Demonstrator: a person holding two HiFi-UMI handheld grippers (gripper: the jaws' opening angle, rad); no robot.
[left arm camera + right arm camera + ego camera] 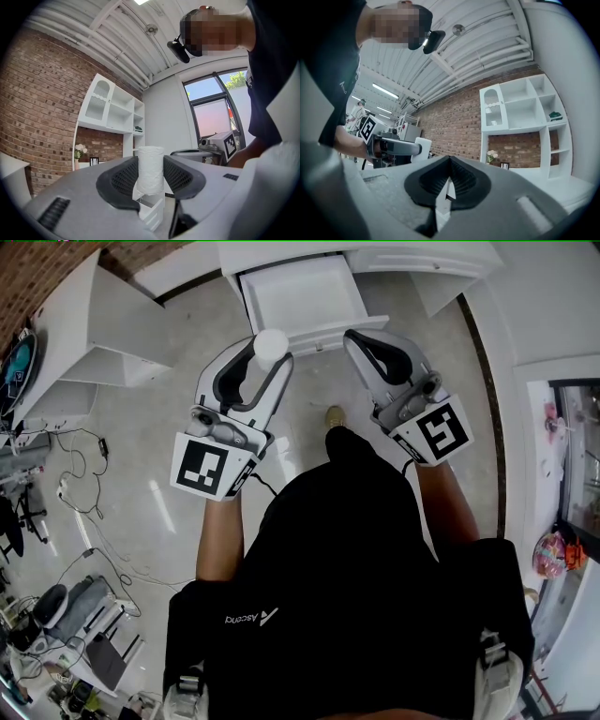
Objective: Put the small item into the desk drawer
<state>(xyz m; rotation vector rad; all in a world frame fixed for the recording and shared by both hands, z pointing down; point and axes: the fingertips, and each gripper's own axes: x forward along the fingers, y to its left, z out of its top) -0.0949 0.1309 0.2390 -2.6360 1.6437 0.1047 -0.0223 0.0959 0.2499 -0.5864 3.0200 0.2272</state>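
Note:
My left gripper point(271, 351) is shut on a small white roll point(271, 343), held upright just in front of the open white desk drawer point(300, 294), whose inside shows nothing. In the left gripper view the roll point(150, 169) stands pinched between the two dark pads point(123, 180). My right gripper point(359, 337) is beside it to the right, jaws shut with nothing in them. In the right gripper view its pads point(461, 180) meet, and the left gripper's roll point(423, 148) shows at the left.
The white desk point(441, 268) runs along the top edge. A white shelf unit point(94, 334) stands at the left before a brick wall. Cables point(84, 493) and gear lie on the floor at the left. The person's shoe point(334, 415) is below the drawer.

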